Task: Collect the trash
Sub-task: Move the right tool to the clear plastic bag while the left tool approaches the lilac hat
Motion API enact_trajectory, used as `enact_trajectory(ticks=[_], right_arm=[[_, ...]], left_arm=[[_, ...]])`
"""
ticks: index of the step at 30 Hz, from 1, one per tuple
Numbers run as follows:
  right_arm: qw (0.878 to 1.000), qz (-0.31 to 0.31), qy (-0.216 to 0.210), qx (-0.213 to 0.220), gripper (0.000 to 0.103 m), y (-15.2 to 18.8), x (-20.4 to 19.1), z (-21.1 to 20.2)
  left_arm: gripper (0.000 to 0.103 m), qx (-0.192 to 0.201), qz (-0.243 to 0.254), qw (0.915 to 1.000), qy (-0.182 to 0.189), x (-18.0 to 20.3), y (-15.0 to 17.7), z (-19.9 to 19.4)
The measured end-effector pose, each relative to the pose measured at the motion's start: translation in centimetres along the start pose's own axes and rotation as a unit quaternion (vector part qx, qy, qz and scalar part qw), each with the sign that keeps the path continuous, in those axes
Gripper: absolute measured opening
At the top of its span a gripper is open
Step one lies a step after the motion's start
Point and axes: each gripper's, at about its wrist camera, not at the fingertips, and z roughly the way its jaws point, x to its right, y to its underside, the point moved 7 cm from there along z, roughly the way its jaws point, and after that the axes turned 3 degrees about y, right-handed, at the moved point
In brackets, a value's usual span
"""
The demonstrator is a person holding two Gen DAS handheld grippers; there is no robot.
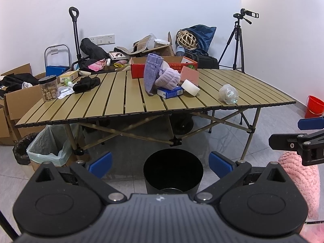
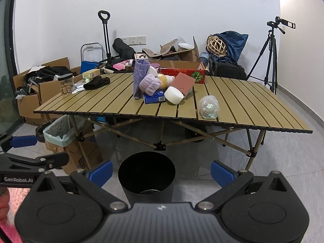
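White walls enclose a cluttered room in which a slatted folding table [image 2: 232, 101] is set in front of cardboard boxes, bags and a tripod [image 2: 269, 56]. On the table, a crumpled clear plastic wrapper [image 2: 209, 107] is seen near the front edge, apart from a central heap made up of a blue carton [image 2: 154, 98], a white foam block [image 2: 173, 94], a pink sponge block [image 2: 183, 82] and lilac knitted items [image 2: 148, 84]. Farther left, a black glove [image 2: 96, 82] and a lidded jar [image 2: 65, 83] are placed. A black waste bin [image 2: 146, 174] is stood on the floor just before the table, and it appears almost empty.

Both tools are held low and well back from the table. The left gripper [image 1: 161, 163] is spread wide with nothing between its blue pads, and the right gripper [image 2: 161, 171] is likewise spread and empty.

The task is judged to be at its start: nothing has yet been picked up. The wrapper is the likeliest first piece of trash, being nearest the right gripper. A forward and upward reach over the table edge would be called for, followed by a gentle closing on the thin plastic and a carry down to the bin.
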Motion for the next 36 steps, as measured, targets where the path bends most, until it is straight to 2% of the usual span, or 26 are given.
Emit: enact_trajectory(ticks=[14,36], right_arm=[[1.0,0.026,-0.009,0.01,0.103,-1.6,1.2,2.5],[0.994,0.084,-0.008,0.069,0.103,-7.0,4.1,9.8]], left_arm=[[0.103,0.005,-0.013,0.9998,-0.011,-0.7,-1.8,1.8],[0.103,0.021,-0.06,0.9969,-0.046,-2.9,-6.1,7.5]])
